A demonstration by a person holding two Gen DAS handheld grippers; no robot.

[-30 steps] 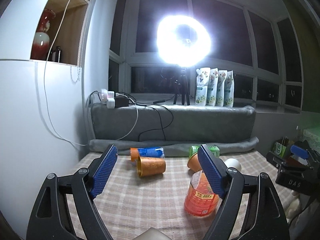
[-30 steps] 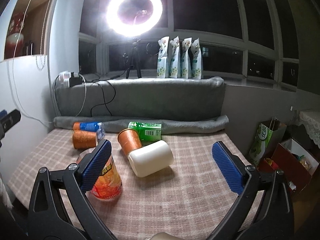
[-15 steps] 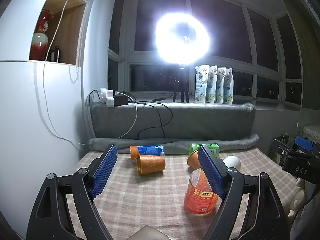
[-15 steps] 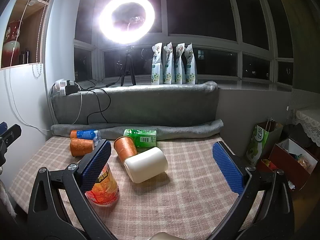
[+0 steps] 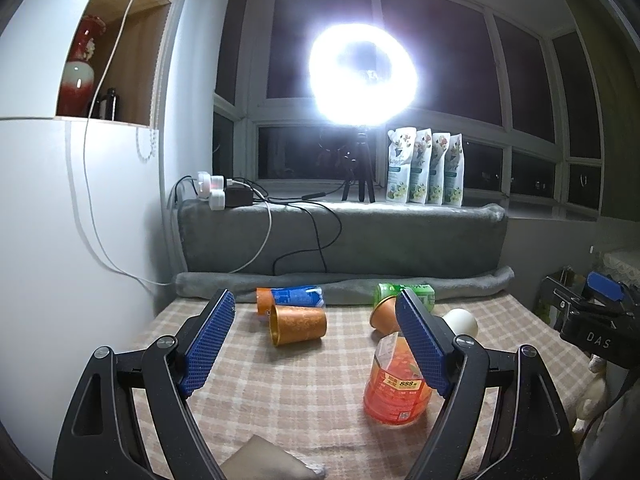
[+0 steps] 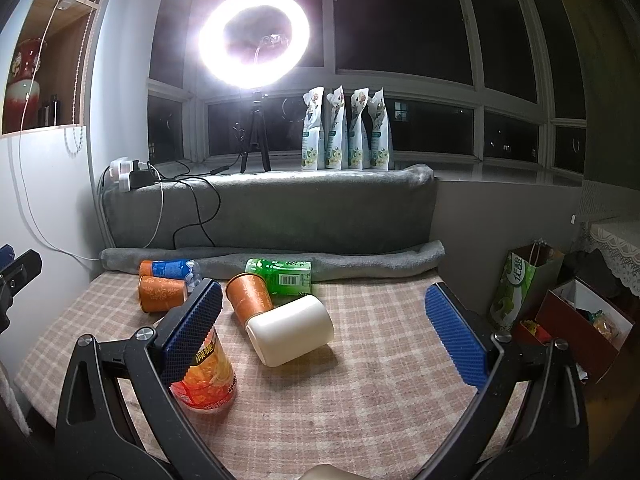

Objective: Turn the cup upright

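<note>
A cream cup [image 6: 290,330] lies on its side on the checked tablecloth, mouth toward the near left; in the left wrist view only its end [image 5: 462,320] shows. Two orange cups also lie on their sides: one at the left [image 5: 298,324] [image 6: 162,293], one in the middle [image 6: 249,298] [image 5: 384,314]. My left gripper [image 5: 316,344] is open and empty, held back from the left orange cup. My right gripper [image 6: 324,332] is open and empty, with the cream cup ahead between its fingers.
An orange drink bottle [image 5: 398,380] [image 6: 204,372] stands near the front. A blue bottle [image 5: 296,296] and a green bottle [image 6: 280,276] lie by the grey rolled blanket [image 6: 360,260]. A white wall is at the left. Bags and boxes [image 6: 576,316] stand beyond the table's right edge.
Both grippers have pulled back and risen a little, so the cups look slightly farther and lower. Nothing on the table has moved.
</note>
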